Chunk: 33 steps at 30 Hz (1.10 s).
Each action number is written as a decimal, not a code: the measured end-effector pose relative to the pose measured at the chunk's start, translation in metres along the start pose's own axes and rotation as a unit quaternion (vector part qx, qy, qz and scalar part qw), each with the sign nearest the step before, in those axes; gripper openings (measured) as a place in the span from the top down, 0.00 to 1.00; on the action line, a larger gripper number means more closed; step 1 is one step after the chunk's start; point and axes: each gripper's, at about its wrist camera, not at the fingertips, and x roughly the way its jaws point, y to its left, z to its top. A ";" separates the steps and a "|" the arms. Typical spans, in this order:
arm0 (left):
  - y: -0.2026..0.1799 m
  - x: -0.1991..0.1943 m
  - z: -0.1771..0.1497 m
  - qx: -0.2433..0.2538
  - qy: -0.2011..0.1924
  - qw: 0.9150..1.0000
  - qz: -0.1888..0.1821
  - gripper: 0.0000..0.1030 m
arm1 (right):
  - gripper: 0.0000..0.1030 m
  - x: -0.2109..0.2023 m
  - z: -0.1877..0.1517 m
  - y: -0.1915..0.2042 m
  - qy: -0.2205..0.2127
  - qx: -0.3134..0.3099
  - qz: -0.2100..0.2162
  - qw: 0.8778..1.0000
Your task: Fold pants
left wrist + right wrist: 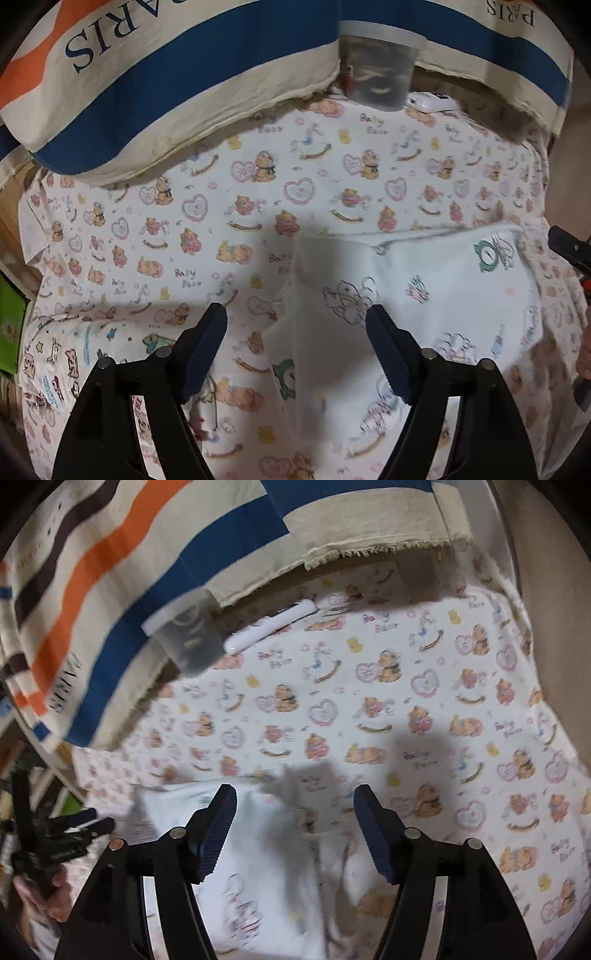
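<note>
Left wrist: pants [424,295] under gripper [297,354]

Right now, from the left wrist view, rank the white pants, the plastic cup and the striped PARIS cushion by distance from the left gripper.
From left gripper:
1. White pants, directly beneath and right of the fingers.
2. Plastic cup, far ahead, slightly right.
3. Striped PARIS cushion, behind the cup, along the far edge.

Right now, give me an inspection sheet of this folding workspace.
Surface: bear-print white bedsheet, lying flat.
Job's things: white cartoon-print baby pants spread on the sheet, ungripped.
Clutter: translucent plastic cup; flat white plastic device; second printed white garment at the left edge.
Grippers: left hand-held gripper open above the pants; right hand-held gripper open, empty.
Cables: nothing seen.
Surroundings: cream striped cloth with blue and orange bands behind.
</note>
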 end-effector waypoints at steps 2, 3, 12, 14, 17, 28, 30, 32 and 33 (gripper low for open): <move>0.001 0.004 -0.002 -0.001 0.015 1.000 -0.003 0.26 | 0.34 0.000 -0.001 0.001 0.011 0.000 -0.004 1.000; 0.001 0.009 -0.003 0.000 0.026 1.000 0.001 0.26 | 0.34 0.006 -0.002 0.002 0.032 -0.009 -0.016 0.999; 0.011 0.060 -0.012 -0.029 0.082 0.996 -0.006 0.96 | 0.77 0.057 -0.026 0.009 0.103 -0.049 -0.007 0.993; 0.012 0.054 -0.011 -0.029 0.066 0.997 -0.003 0.96 | 0.77 0.060 -0.029 0.011 0.088 -0.063 -0.028 0.994; 0.012 0.037 -0.008 -0.028 0.045 0.999 -0.005 0.97 | 0.85 0.054 -0.027 0.011 0.070 -0.064 -0.045 0.995; -0.009 -0.016 -0.010 -0.005 -0.113 0.993 0.014 0.52 | 0.86 0.001 -0.023 0.035 -0.045 -0.102 0.002 0.994; -0.015 -0.018 -0.011 -0.004 -0.127 0.991 -0.047 0.52 | 0.86 0.003 -0.029 0.049 -0.042 -0.126 0.011 0.991; -0.024 0.003 -0.009 0.001 -0.094 0.993 -0.074 0.52 | 0.86 0.021 -0.036 0.058 -0.013 -0.144 -0.010 0.990; -0.025 0.018 -0.008 -0.003 -0.079 0.995 -0.065 0.53 | 0.86 0.031 -0.039 0.059 0.001 -0.145 -0.017 0.989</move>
